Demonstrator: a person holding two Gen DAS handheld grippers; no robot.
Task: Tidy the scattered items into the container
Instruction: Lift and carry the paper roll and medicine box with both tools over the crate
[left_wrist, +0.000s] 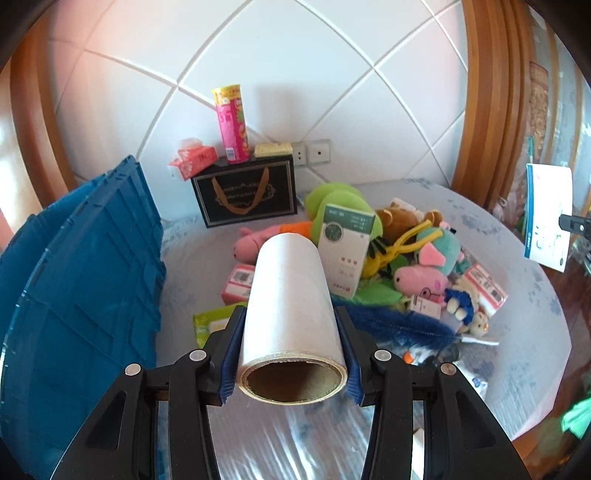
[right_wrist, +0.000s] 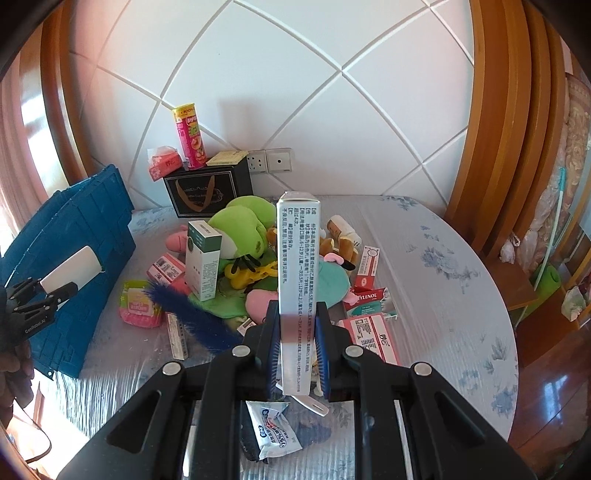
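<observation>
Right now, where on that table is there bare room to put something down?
The tablecloth lies bare along its right side, between the medicine boxes and the rounded edge. A smaller bare strip runs between the blue crate and the pink packet. The middle is crowded with plush toys and boxes.
</observation>
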